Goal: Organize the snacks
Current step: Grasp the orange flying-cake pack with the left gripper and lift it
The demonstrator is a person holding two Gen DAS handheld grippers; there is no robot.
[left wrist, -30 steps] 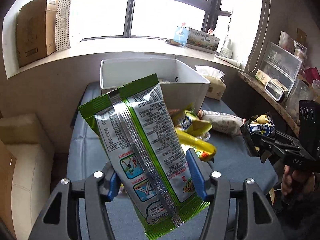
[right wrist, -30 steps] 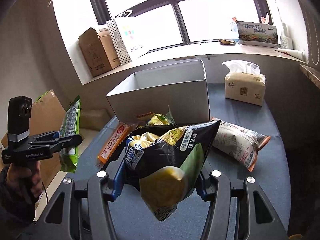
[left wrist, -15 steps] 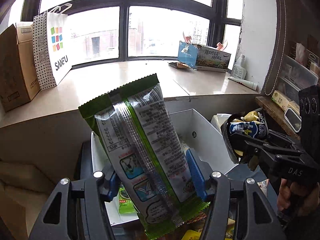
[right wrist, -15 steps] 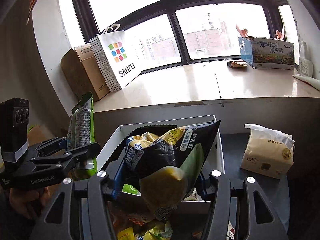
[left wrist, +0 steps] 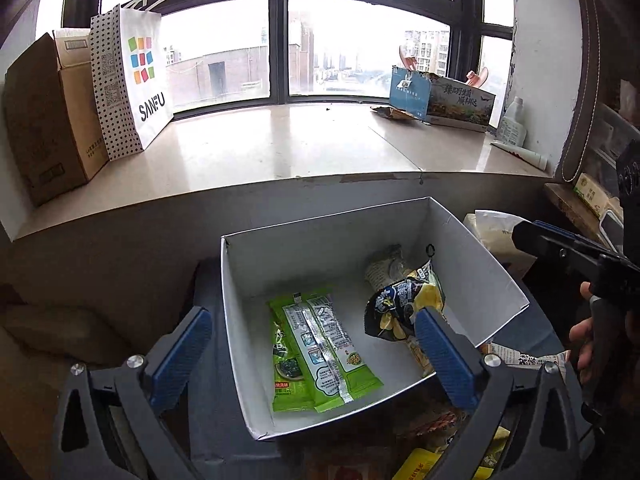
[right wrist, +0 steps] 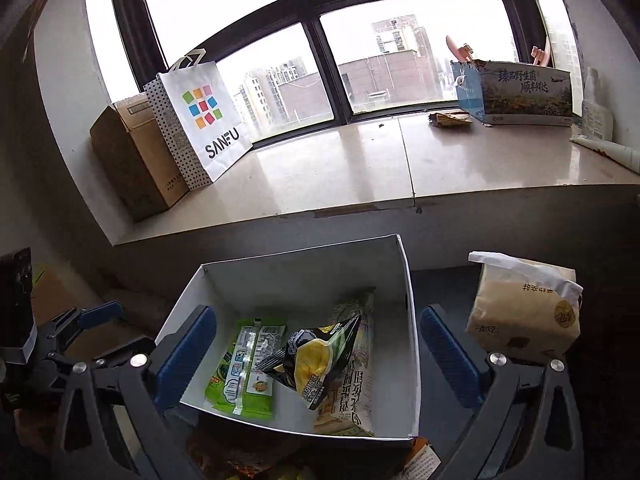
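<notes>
A white open box [left wrist: 472, 256] [right wrist: 410, 280] stands on the grey table below the window sill. A green snack packet [left wrist: 320, 340] [right wrist: 246, 364] lies flat on the box floor at the left. A black and yellow chip bag [left wrist: 404, 304] [right wrist: 316, 356] lies at the right, on a pale printed bag [right wrist: 352, 392]. My left gripper [left wrist: 312, 356] is open and empty above the box's near left side. My right gripper [right wrist: 312, 352] is open and empty above the box front; it also shows in the left wrist view [left wrist: 560, 248] at the right.
More loose snack packets [left wrist: 448, 440] lie on the table in front of the box. A tissue pack [right wrist: 524, 312] stands right of the box. On the sill stand a SANFU bag [right wrist: 200, 120], a cardboard box [right wrist: 132, 160] and a printed carton [right wrist: 516, 92].
Both grippers have opened and let go: the green packet and the chip bag now lie in the box. Both grippers have come forward over the box.
</notes>
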